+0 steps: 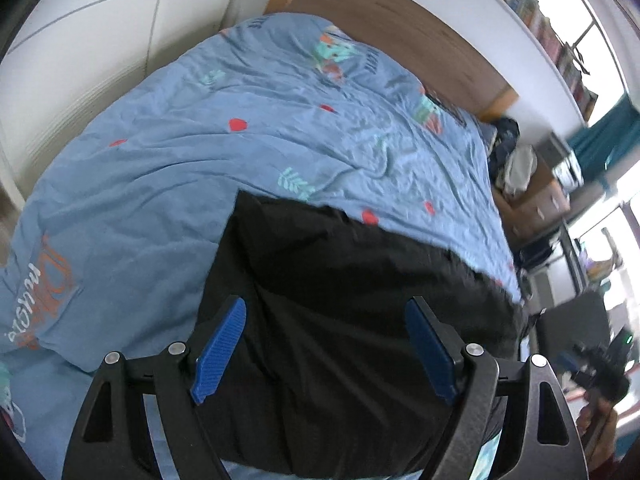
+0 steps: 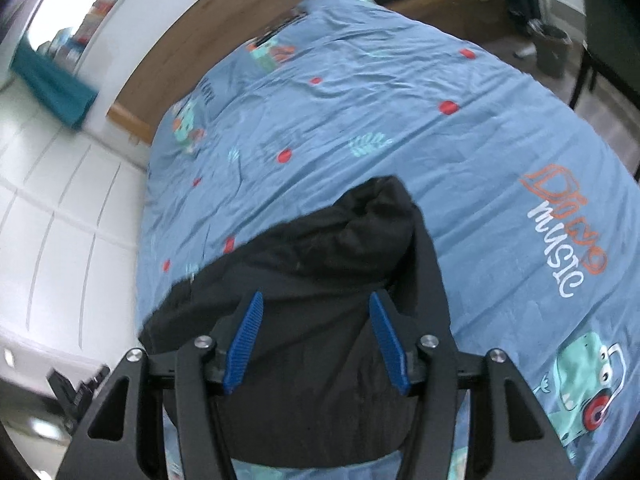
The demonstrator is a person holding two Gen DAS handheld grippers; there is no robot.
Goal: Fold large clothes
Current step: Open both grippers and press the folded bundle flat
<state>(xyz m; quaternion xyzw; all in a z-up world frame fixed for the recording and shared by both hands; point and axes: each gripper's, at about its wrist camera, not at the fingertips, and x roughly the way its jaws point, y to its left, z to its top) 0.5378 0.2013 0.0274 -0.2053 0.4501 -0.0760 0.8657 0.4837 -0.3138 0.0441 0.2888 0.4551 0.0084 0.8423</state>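
Note:
A black garment (image 1: pixel 360 320) lies folded into a thick bundle on the near part of a bed with a blue printed cover (image 1: pixel 240 152). My left gripper (image 1: pixel 326 302) hangs above the garment, open, its blue pads (image 1: pixel 220 352) wide apart and touching nothing. In the right wrist view the same black garment (image 2: pixel 320 272) shows a rounded, hood-like bulge (image 2: pixel 376 216) at its far end. My right gripper (image 2: pixel 316 295) is open above it, with nothing pressed between its pads (image 2: pixel 244 344). The right gripper (image 1: pixel 600 368) and the hand holding it show blurred at the left wrist view's right edge.
A wooden headboard (image 1: pixel 400 28) runs along the far side of the bed, below a shelf of books (image 1: pixel 540 20). White wardrobe doors (image 1: pixel 100 40) stand to the left. A wooden bedside cabinet (image 1: pixel 536 200) piled with clothes stands at the right, near a teal curtain (image 1: pixel 608 136).

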